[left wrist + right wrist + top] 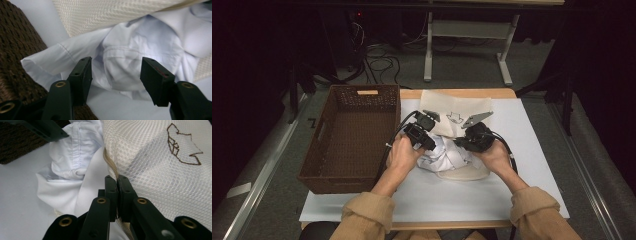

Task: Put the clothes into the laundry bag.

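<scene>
A cream mesh bag (457, 112) with a dark stitched outline (182, 145) lies on the white table sheet. A crumpled white shirt (444, 155) spills out of its mouth. My right gripper (117, 178) is shut on the bag's corded rim (111, 162), at the shirt's right side (467, 140). My left gripper (116, 65) hovers just over the shirt (140, 42) with its jaws apart and nothing pressed between them; in the high view it sits at the shirt's left (422, 134). The mesh bag (105, 12) lies beyond the shirt.
A dark brown woven basket (312, 155) stands at the left of the table, close to my left gripper, with its wall (17, 42) beside the shirt's sleeve. The white sheet (532, 150) stretches to the right and toward the front edge.
</scene>
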The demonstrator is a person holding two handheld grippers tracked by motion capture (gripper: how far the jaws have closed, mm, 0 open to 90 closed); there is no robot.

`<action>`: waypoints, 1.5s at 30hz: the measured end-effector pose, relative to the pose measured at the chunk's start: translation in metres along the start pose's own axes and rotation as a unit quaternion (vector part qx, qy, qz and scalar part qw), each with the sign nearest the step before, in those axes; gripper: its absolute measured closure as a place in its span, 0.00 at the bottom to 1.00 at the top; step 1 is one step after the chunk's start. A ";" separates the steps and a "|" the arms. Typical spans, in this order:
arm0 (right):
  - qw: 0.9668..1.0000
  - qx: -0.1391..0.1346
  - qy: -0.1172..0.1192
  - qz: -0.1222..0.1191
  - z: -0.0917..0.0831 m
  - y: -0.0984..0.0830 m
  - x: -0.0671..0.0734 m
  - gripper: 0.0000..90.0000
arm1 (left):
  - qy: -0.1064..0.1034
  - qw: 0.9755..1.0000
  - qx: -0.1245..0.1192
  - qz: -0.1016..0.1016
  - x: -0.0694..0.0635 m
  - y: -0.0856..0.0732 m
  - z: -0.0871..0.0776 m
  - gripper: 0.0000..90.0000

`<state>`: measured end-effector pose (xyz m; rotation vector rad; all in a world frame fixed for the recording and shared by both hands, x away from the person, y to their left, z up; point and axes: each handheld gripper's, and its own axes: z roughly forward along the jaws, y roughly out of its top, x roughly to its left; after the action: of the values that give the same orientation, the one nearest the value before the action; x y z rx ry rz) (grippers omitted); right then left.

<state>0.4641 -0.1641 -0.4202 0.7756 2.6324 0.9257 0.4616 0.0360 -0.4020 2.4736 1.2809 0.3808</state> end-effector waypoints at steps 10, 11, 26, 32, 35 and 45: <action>1.000 0.005 0.001 -0.005 -0.002 0.003 0.000 0.98 | -0.025 0.999 0.038 -0.005 0.001 0.012 0.037 0.91; 1.000 0.004 -0.001 -0.005 -0.002 0.004 0.000 0.98 | -0.023 0.999 0.036 0.000 0.000 0.012 0.037 0.94; 1.000 -0.009 0.003 -0.015 -0.006 0.010 0.008 0.98 | -0.139 0.989 -0.037 0.035 -0.030 0.008 0.017 0.95; 1.000 -0.007 0.016 -0.024 -0.009 0.009 0.011 0.98 | -0.139 0.987 -0.073 -0.019 -0.017 0.016 0.043 0.95; 0.999 0.000 0.018 -0.035 -0.006 0.008 0.016 0.98 | -0.120 0.989 -0.081 -0.030 -0.019 0.016 0.058 0.95; 1.000 -0.003 0.012 -0.012 -0.004 0.002 0.007 0.98 | -0.085 0.994 -0.070 0.027 -0.023 0.008 0.025 0.63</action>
<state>0.4574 -0.1608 -0.4162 0.7358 2.6520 0.9403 0.4636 0.0085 -0.4236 2.3697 1.0847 0.2560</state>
